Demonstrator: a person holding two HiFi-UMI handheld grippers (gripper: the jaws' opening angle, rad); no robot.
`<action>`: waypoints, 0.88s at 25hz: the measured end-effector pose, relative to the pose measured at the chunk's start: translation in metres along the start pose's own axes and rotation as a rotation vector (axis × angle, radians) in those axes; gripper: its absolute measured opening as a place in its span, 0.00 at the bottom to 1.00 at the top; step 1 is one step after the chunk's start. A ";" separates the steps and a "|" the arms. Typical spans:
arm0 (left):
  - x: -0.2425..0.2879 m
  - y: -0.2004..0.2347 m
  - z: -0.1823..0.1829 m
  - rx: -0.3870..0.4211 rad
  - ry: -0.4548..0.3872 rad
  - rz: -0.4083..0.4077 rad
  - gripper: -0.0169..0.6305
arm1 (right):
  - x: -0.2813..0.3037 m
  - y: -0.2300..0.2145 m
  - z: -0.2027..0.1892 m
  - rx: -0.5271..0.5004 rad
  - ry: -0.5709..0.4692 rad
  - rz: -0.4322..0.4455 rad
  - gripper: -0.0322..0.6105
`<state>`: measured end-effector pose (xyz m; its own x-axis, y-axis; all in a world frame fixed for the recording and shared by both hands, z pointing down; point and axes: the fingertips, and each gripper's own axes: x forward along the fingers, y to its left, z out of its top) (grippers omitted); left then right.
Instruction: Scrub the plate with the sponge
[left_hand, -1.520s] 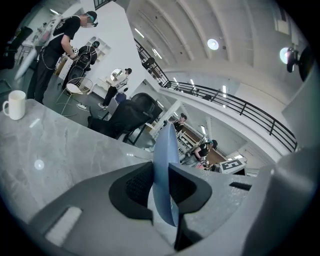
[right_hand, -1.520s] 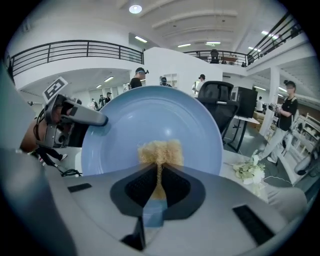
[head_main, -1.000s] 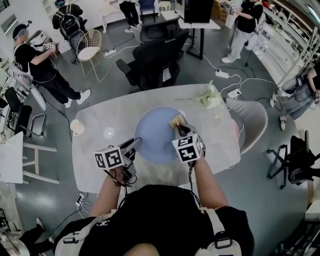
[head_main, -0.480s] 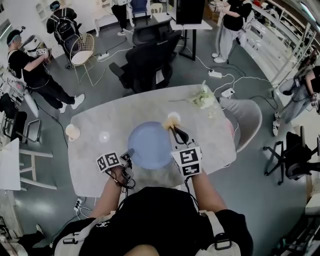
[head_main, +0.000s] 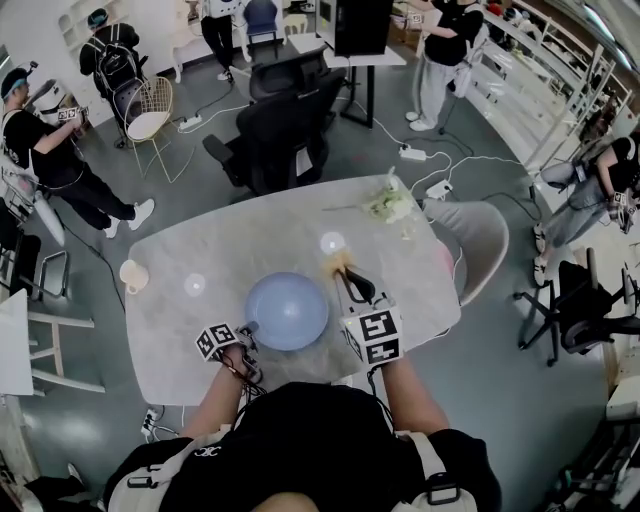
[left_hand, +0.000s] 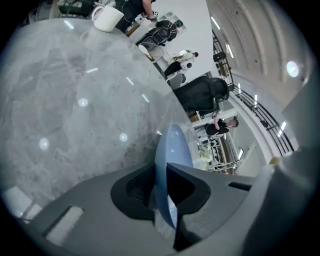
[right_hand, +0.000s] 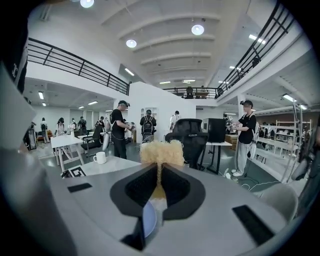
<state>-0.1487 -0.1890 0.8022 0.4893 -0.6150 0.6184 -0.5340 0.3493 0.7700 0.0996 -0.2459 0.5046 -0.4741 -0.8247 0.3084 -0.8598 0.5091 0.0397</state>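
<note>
Right now L gripper (head_main: 249, 328) is clamped on the rim of the blue plate (head_main: 287, 311) at approx. 8 o'clock. L gripper view shows the rim edge-on between both jaws. Plate lies on the grey table (head_main: 200, 250), towards the person's side. R gripper (head_main: 352, 283) is closed on a yellow sponge (head_main: 338, 264), w/ its frayed end sticking out past the jaws. Sponge is off the plate, just beside the rim at approx. 1 o'clock. White mug (head_main: 131, 275) stands well apart at the plate's 9 o'clock, near the table's left edge.
</note>
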 end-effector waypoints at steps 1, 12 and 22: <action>0.001 0.004 -0.002 0.002 0.003 0.014 0.10 | -0.001 0.000 -0.001 0.001 0.002 -0.002 0.09; 0.007 0.030 0.001 0.254 -0.031 0.316 0.10 | 0.002 0.007 -0.011 0.008 0.028 0.022 0.09; -0.079 -0.124 0.096 0.826 -0.535 0.297 0.10 | 0.014 0.009 0.014 0.024 -0.062 0.017 0.09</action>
<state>-0.1874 -0.2508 0.6429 -0.0036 -0.8882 0.4594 -0.9901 0.0677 0.1232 0.0827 -0.2563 0.4955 -0.4992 -0.8300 0.2490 -0.8553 0.5179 0.0116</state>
